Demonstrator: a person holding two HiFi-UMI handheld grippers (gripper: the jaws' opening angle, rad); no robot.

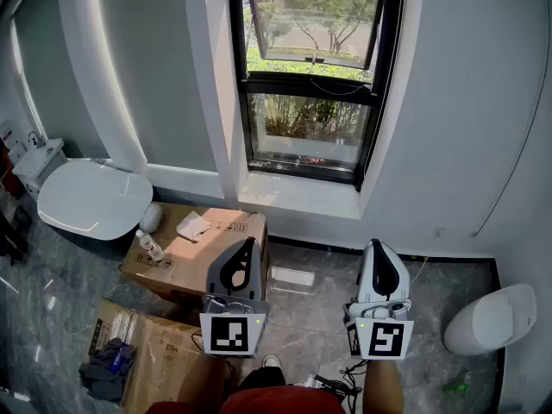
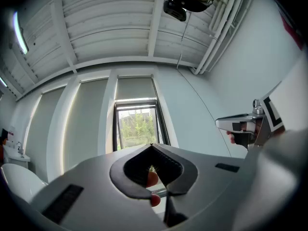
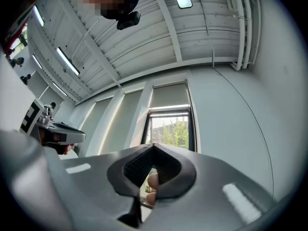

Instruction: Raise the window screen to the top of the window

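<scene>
A: While both tools sit low in the head view, how do their jaws stand?

B: On the left gripper (image 1: 249, 245) the jaws are pressed together, tips meeting, with nothing caught between. The right gripper (image 1: 378, 248) is the same: closed and empty. In each gripper view a fingertip (image 2: 152, 178) shows through the hole behind the tips.

A: And the window?

B: The window (image 1: 310, 76) has a black frame and is set in the wall (image 1: 466, 102) ahead, well apart from both grippers. Its upper sash (image 1: 315, 15) is tilted open, with trees beyond. The lower pane (image 1: 306, 128) looks duller than the open part. I can't tell whether that is the screen; the mesh is too fine to make out in any view.

A: How are the grippers placed?

B: Side by side, not touching, noses a little up, both aimed at the window. The left one lies in front of the right edge of a box (image 1: 194, 253). The right one is over the floor (image 1: 310, 317).

A: What's round about?

B: A bottle (image 1: 149, 245) lies on the box. There is a toilet (image 1: 90, 198) at the left by the wall. A white sill (image 1: 297, 195) runs under the window.
</scene>
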